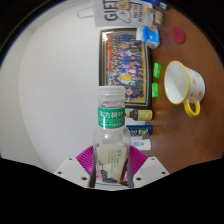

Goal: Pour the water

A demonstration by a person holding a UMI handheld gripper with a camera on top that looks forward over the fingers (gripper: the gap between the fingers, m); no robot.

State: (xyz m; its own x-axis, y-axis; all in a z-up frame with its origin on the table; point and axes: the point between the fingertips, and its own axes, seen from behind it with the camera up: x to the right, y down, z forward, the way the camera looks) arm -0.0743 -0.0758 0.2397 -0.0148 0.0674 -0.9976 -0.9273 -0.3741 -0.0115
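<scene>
**Operator:** Bottle [111,130] in hand, as I read it. The tongs [112,170] are clenched on its lower body, a pink pad [86,158] pressed against it at either side. It stands upright between the fingers, white cap on, green label facing me.

**Inspector:** Is the cap sealed?

**Operator:** It looks seated; I cannot tell whether it is screwed tight. That matters, since no water leaves with it on.

**Inspector:** And the receiving vessel?

**Operator:** Cup [181,84], white with a yellow handle and rim, on the white bench [50,90], beyond the bottle and to its right, well apart from it. It sits tilted towards me or on its side; which, I cannot say. A framed picture [127,66] lies flat between them, further back, with small coloured items [157,92] along its edge.

**Inspector:** Step in hand?

**Operator:** Grasp made, carry not yet begun, in my judgement. Next I would carry the bottle rightwards to the cup, clear of the small items, then tip the neck over its mouth.
</scene>
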